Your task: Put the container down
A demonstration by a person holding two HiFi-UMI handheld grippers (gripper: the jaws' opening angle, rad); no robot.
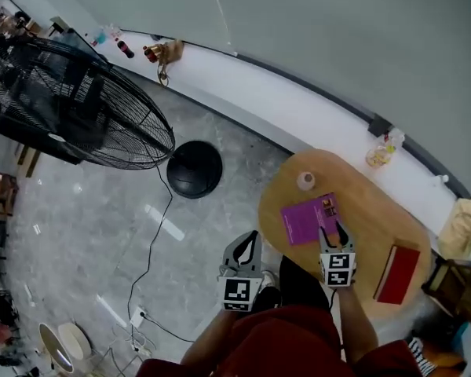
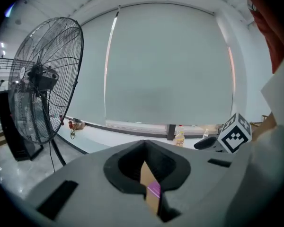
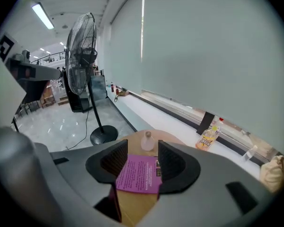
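We note the container (image 1: 305, 181), a small white pot with a knob on top. It stands upright on the oval wooden desk (image 1: 377, 210), toward the desk's far end. Neither gripper touches it.

Just on the near side of the container lies a purple leaflet (image 1: 309, 218), flat on the desk. A red book (image 1: 398, 273) lies well apart from it, at the desk's right end.

The right gripper (image 1: 336, 232) hangs over the near edge of the leaflet. In the right gripper view its jaws are spread. Between them we see the leaflet on the wood, and the container beyond it, in line with the gap. Nothing is pinched there.

The left gripper (image 1: 253, 238) is off the desk, over the grey floor (image 1: 102, 234), just beside the desk's near left edge. In the left gripper view its jaws are pressed almost together. Through the thin slit between them we see only a sliver of wood and a bit of purple. We see nothing held in them.

A large black fan (image 1: 78, 100) stands on the floor to the left, its round base (image 1: 195, 169) near the desk. A cable (image 1: 153, 242) runs across the floor from it. A yellowish bottle (image 1: 381, 154) sits on the white ledge (image 1: 282, 108) under the window blind.
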